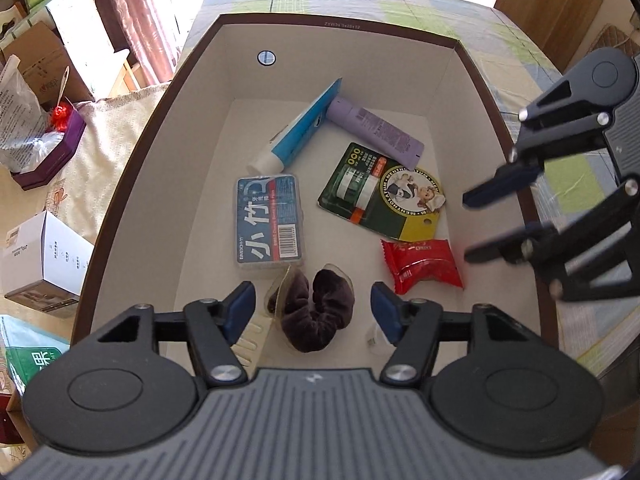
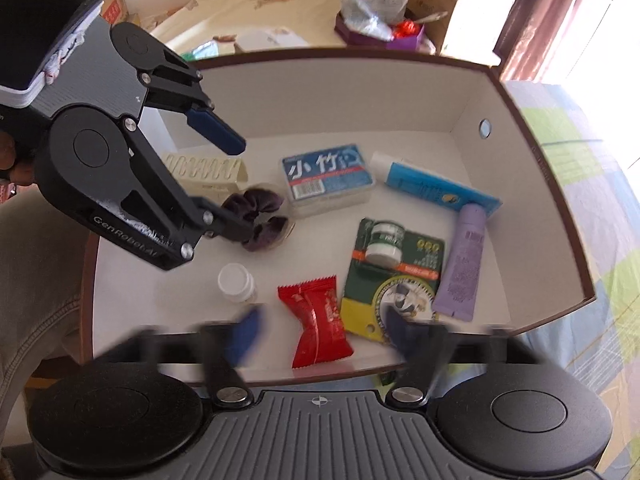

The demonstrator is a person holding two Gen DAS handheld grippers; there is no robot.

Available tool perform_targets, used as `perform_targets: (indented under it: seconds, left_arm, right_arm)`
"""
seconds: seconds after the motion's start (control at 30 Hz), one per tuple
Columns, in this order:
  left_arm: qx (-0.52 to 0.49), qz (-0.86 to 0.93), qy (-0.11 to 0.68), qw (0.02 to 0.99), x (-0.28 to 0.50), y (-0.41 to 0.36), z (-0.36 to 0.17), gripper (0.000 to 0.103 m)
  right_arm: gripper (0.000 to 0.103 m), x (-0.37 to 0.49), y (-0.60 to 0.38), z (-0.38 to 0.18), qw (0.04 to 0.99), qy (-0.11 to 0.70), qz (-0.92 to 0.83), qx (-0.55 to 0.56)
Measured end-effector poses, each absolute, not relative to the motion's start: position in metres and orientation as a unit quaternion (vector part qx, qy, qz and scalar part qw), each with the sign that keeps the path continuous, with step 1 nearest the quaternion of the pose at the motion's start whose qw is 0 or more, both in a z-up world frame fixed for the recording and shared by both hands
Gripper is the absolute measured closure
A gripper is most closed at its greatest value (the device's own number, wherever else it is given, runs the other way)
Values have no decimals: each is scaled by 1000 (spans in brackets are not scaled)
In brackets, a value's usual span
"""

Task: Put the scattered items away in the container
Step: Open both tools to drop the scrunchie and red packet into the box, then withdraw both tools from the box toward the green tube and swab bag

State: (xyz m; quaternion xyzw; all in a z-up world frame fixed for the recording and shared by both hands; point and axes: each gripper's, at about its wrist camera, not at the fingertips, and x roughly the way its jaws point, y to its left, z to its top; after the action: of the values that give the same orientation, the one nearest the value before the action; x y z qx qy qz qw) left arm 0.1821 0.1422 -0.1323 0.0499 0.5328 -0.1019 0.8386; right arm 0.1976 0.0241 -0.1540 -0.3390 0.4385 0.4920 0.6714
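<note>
A brown-rimmed box (image 1: 120,208) (image 2: 560,208) with white walls holds a blue floss case (image 1: 270,220) (image 2: 328,178), a blue toothpaste tube (image 1: 304,124) (image 2: 436,188), a purple tube (image 1: 376,126) (image 2: 460,264), a green carded balm (image 1: 380,192) (image 2: 394,276), a red snack packet (image 1: 424,266) (image 2: 316,320), a brown scrunchie (image 1: 316,316) (image 2: 260,216), a cream hair clip (image 2: 208,174) and a small white bottle (image 2: 236,282). My left gripper (image 1: 314,308) (image 2: 238,190) hangs open over the scrunchie, holding nothing. My right gripper (image 2: 324,330) (image 1: 472,227) is open and blurred above the red packet.
The box stands on a checked cloth (image 1: 520,40). Left of it lie a white carton (image 1: 40,264), a green pack (image 1: 28,356) and a purple box (image 1: 44,136) (image 2: 380,36) with a plastic bag. A person's grey clothing (image 2: 36,260) fills the near left.
</note>
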Motion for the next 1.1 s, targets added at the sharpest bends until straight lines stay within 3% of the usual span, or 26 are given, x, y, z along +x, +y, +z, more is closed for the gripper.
perform_targets:
  seconds: [0.13,0.3,0.5,0.6,1.1]
  left_arm:
    - [52,-96,539,835,182,143,-129,15]
    - [61,-82,547,831,181,142,-126,10]
    - [63,-71,546,832,175,141,-118,7]
    - [67,-65,546,833,171,139,-112,7]
    - [76,-50,533,841,146,122,-69,7]
  right_arm:
    - [16,193,24,-151,672,427,499,-341]
    - [16,191,24,-152,675,425,490,-351]
    - [15,187,18,-145,691,417,480,-344]
    - [0,186,13,-137,706,411,470,-333]
    - [0,179,-28,-88,764,396,441,-255]
